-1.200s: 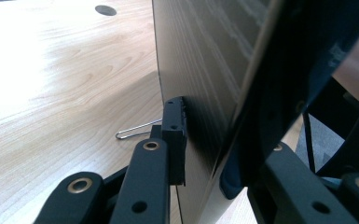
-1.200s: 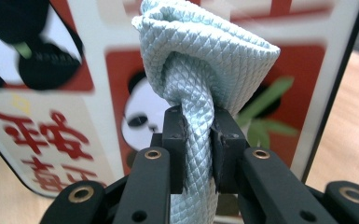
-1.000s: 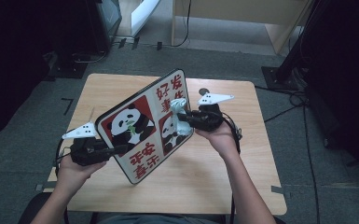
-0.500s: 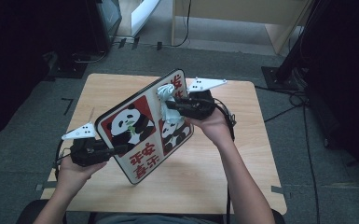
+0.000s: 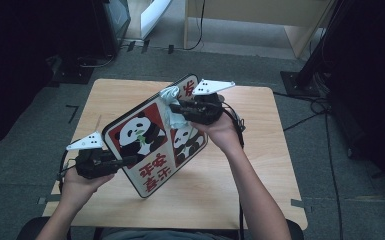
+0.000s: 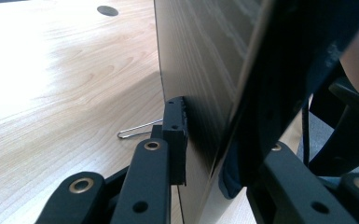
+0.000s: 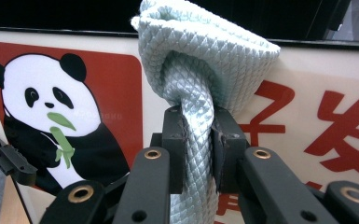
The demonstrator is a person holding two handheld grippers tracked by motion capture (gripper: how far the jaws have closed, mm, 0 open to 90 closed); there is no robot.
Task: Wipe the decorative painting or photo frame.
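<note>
While the wooden table [image 5: 260, 165] fills the middle of the high view, the panda board [image 5: 152, 137] stands tilted on it, its lower corner resting near six o'clock and its top edge reaching toward twelve. At about eight o'clock the left gripper [image 5: 122, 161] is clamped on the board's lower left edge; in the left gripper view its jaws sit either side of the thin panel [image 6: 200, 70]. At about one o'clock the right gripper [image 5: 176, 107] has its jaws closed tight on a pale blue quilted cloth [image 7: 200, 70], bunched and pressed against the board's printed face beside the panda [image 7: 51, 116]. A bent wire clip [image 6: 137, 130] lies on the tabletop.
</note>
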